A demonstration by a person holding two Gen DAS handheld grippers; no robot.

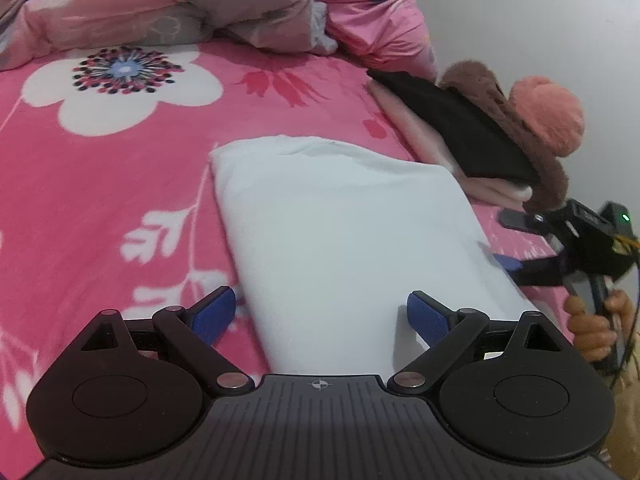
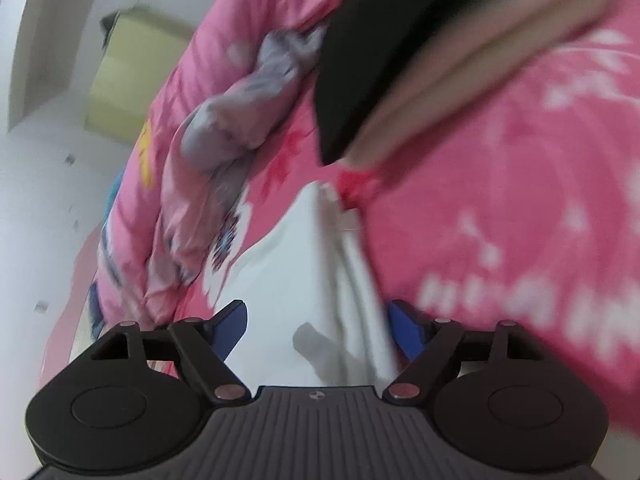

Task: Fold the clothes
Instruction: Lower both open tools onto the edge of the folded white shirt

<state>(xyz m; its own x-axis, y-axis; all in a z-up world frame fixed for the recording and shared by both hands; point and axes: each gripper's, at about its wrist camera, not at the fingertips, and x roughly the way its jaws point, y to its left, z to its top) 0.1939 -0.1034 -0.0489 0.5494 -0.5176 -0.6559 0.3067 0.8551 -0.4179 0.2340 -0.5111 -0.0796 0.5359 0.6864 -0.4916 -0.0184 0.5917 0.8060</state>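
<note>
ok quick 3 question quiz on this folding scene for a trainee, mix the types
1. True or false: the left gripper is shut on the white garment.
2. What lies on top of the folded stack beside the white garment? A) black garment B) green towel C) blue jeans
3. Fill in: the bedsheet is pink with white ____.

Key: 1 false, its jaws stand open astride the near edge; 2 A; 3 flowers.
</note>
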